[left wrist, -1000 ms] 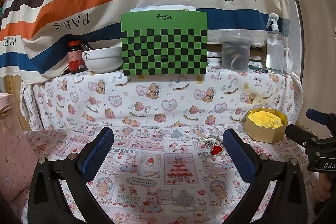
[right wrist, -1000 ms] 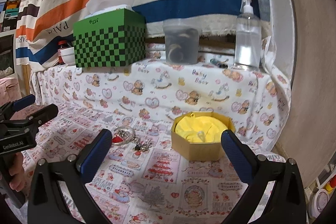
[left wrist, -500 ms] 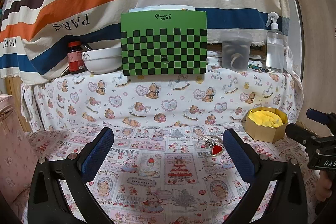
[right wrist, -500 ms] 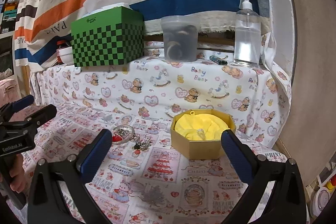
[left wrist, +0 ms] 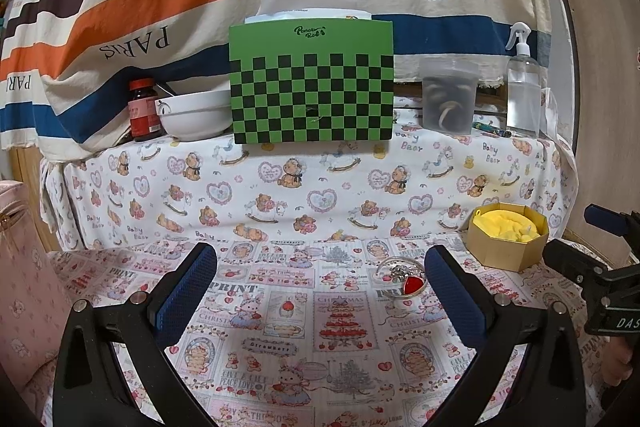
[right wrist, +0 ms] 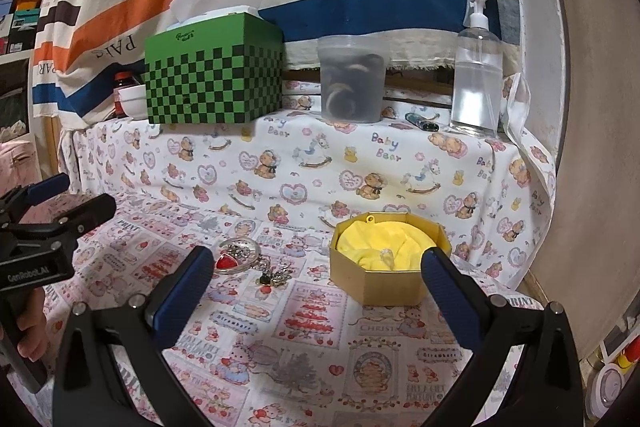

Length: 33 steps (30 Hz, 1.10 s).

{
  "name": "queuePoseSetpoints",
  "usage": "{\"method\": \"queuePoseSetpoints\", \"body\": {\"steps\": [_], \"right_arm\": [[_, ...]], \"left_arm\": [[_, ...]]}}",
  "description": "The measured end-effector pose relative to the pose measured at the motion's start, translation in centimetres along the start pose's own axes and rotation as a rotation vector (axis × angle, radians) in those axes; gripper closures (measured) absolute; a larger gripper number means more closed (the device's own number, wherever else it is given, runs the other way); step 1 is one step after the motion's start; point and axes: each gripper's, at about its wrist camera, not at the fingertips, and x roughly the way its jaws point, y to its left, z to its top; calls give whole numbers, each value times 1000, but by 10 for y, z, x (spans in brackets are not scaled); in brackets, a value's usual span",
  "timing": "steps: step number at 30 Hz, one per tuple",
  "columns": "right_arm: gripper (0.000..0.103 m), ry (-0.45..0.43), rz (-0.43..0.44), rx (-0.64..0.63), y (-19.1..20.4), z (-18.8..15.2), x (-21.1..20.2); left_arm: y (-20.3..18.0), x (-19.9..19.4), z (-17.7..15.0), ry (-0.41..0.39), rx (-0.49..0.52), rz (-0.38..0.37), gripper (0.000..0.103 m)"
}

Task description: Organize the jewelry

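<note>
Left wrist view
- Left gripper (left wrist: 320, 287): jaws spread wide, nothing between them, hovering above the printed tablecloth (left wrist: 320, 347).
- Bracelet (left wrist: 401, 273): silver ring with a red heart charm, lying on the cloth just inside the finger at 3 o'clock, not touching it as far as can be told.
- Gold octagonal box (left wrist: 506, 241): yellow lining, lid off, at 2 o'clock, near the bracelet.
- Right gripper (left wrist: 592, 239): at 3 o'clock by the frame edge, fingers apart.
- Green checked tissue box (left wrist: 311, 83): at 12 o'clock on the raised shelf.
- White bowl (left wrist: 194, 115) and red-capped jar (left wrist: 142, 109): at 10 o'clock, beside the tissue box.
- Clear tub (left wrist: 450, 97) and spray bottle (left wrist: 522, 87): at 1 o'clock on the same shelf.

Right wrist view
- Right gripper (right wrist: 316, 279): jaws wide apart, holding nothing, above the cloth.
- Gold octagonal box (right wrist: 380, 285): at 1 o'clock, partly behind the right-hand finger.
- Bracelet (right wrist: 236, 255): at 11 o'clock, beside the left-hand finger; a small dark charm cluster (right wrist: 274, 279) lies just beside it.
- Left gripper (right wrist: 60, 199): at 9 o'clock, fingers parted, held by a hand (right wrist: 30, 327).
</note>
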Motion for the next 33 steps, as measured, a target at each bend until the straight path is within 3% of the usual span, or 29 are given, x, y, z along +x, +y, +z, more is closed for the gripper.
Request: {"method": "queuePoseSetpoints", "body": {"steps": [33], "right_arm": [[0,6,2,5,0,-1,0]], "left_arm": [[-1,1,0,4,-1,-11,0]]}}
